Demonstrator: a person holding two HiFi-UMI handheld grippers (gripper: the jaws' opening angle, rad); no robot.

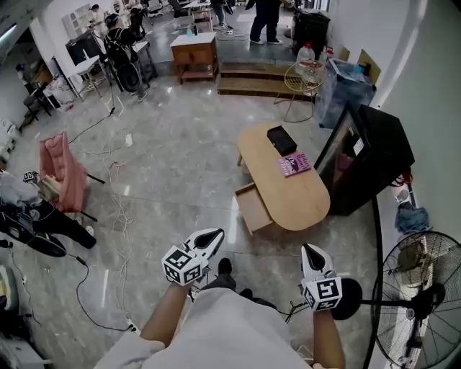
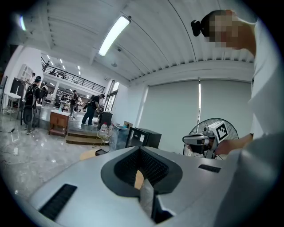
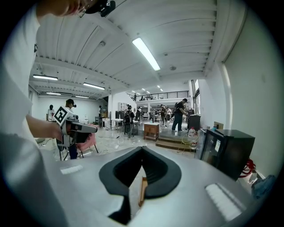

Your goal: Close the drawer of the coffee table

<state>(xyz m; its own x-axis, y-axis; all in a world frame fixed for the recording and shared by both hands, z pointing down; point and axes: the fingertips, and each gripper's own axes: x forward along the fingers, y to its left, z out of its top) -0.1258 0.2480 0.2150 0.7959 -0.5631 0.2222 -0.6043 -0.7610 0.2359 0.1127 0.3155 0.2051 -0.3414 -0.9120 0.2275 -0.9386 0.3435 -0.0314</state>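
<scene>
Forearms and a white garment fill the bottom of the head view, cut off by the frame. Left gripper and right gripper are held out above the floor, well apart from each other, touching nothing. Both sets of jaws are closed tip to tip with nothing gripped. In each gripper view the grey body blocks the lower half, and only a sliver of wood colour shows through the hollow behind the tips. Fan at right, partly cut by the edge.

Floor is glossy grey tile, with cables trailing across it. Coffee table ahead has an oval wooden top and sits well clear of both grippers. Drawer stands pulled out from its left long side, back part hidden under the top; contents not readable. On the top lie a pink book and, beyond it, a black box. Black cabinet just beside the table's right side. Pink chair off left.

Far end: low wooden steps, small wooden cabinet, people standing, too small for detail.
</scene>
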